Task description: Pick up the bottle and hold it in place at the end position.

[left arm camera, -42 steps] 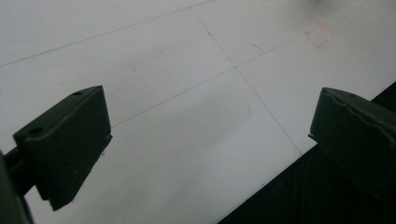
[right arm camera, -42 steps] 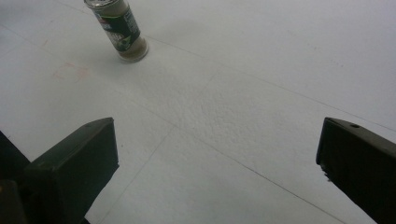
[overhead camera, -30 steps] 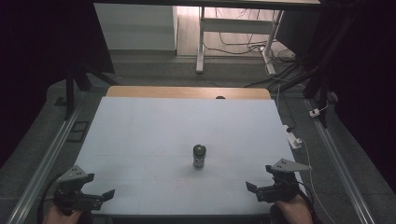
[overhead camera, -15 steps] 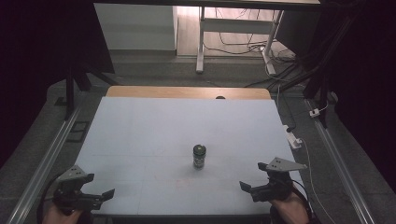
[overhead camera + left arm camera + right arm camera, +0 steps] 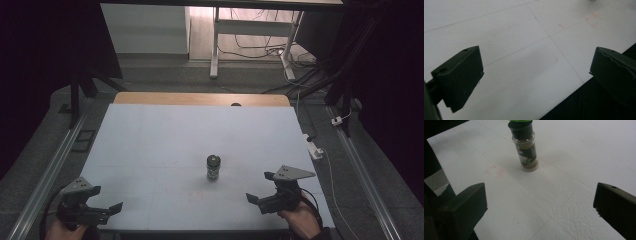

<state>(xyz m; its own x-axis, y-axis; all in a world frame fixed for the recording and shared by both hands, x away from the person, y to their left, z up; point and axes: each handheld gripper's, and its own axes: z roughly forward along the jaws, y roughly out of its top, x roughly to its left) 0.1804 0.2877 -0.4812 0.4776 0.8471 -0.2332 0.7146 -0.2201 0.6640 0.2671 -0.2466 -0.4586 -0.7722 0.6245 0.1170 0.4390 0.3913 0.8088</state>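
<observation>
A small spice jar [image 5: 213,167] with a dark cap and a dark label stands upright near the middle of the white table [image 5: 175,140]. In the right gripper view the spice jar [image 5: 525,147] is ahead and slightly left of centre, well beyond the jaws. My right gripper [image 5: 260,187] is open at the table's front right, to the right of the jar and nearer the front edge, with nothing between its jaws. My left gripper [image 5: 106,200] is open over the front left corner. The left gripper [image 5: 536,72] looks down on bare table and its front edge.
A faint red square mark [image 5: 495,171] lies on the table left of the jar. A wooden strip [image 5: 200,98] runs along the far edge. A white power strip [image 5: 315,149] sits on the floor to the right. Metal rails [image 5: 47,172] flank the table.
My right gripper has shifted a little left, toward the jar. The left gripper and the jar have stayed put.
</observation>
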